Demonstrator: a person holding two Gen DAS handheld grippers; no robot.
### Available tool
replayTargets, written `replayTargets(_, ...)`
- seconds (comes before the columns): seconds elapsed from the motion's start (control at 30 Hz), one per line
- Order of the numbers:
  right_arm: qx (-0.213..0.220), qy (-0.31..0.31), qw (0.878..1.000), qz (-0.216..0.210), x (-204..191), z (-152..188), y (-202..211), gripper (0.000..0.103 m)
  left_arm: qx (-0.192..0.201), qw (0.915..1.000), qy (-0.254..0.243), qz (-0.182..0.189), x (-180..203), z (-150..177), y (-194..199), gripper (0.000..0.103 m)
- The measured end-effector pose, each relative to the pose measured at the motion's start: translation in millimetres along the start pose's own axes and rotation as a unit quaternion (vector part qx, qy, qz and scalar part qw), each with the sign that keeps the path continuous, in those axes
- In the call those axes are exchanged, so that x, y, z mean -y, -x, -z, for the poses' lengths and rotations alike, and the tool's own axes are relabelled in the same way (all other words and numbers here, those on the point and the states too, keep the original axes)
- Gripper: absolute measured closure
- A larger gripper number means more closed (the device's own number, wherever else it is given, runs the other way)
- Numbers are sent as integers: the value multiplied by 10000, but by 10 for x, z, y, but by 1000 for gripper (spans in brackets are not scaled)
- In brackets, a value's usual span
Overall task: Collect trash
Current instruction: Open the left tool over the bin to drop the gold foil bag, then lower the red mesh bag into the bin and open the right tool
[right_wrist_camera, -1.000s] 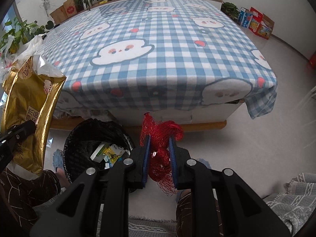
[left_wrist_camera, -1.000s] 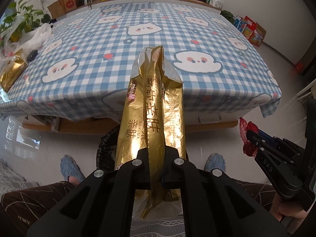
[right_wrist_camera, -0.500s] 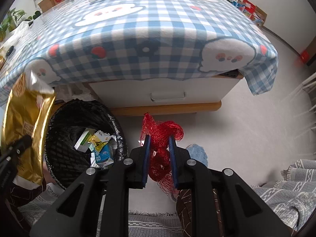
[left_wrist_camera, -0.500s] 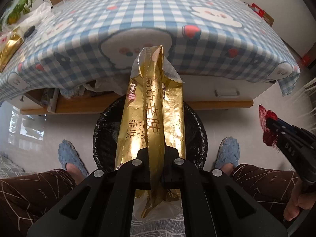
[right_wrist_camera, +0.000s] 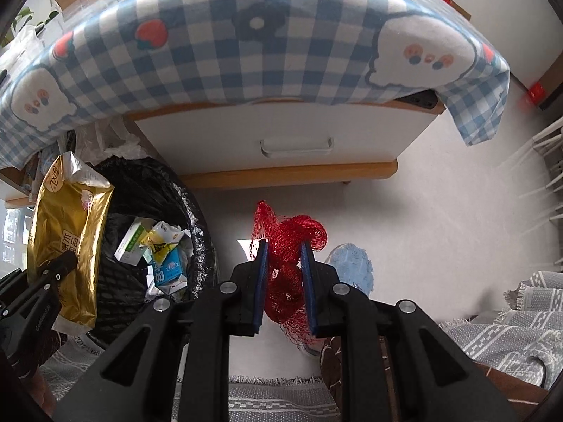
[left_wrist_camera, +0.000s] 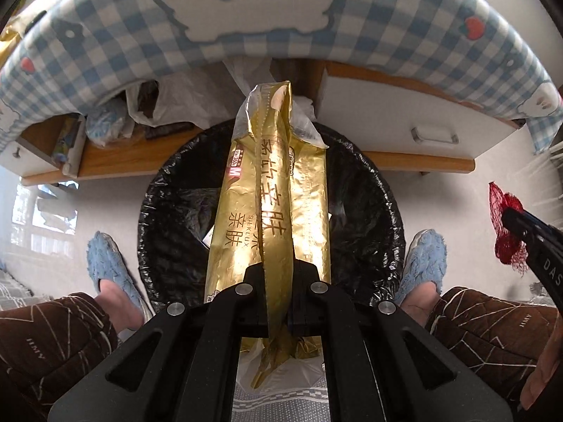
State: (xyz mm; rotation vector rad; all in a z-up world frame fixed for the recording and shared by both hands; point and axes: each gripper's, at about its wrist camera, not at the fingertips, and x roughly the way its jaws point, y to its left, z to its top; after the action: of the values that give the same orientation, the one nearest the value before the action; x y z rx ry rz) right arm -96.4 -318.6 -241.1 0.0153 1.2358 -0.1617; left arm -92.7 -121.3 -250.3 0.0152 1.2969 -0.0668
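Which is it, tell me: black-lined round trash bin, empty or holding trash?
Holding trash. The black-lined round trash bin contains cartons and wrappers; how full is unclear.

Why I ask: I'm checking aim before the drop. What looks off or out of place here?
The red mesh net in the right gripper hangs over bare floor, beside the black-lined bin, not over it. The gold bag in the left gripper sits above the bin's mouth. Nothing looks spilled.

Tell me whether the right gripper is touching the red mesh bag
Touching. The right wrist view shows the right gripper with both blue pads pressed against the red mesh bag, which bunches between them.
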Motion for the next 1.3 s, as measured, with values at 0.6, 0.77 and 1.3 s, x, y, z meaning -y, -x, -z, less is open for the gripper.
replayTargets(0.6,363,280,9987,-230,-320,-61,172,86,614,9980,-111,-68,-253,-59,267,45)
replayTargets(0.77,554,425,9966,-430,-541,-113,319,86,885,9959,-76,-152,-475,-135,489,28)
replayTargets(1.3,657,771,9910,-874,-1383,-159,398,86,1112,9924,406,-333,-1360,-234,603,6)
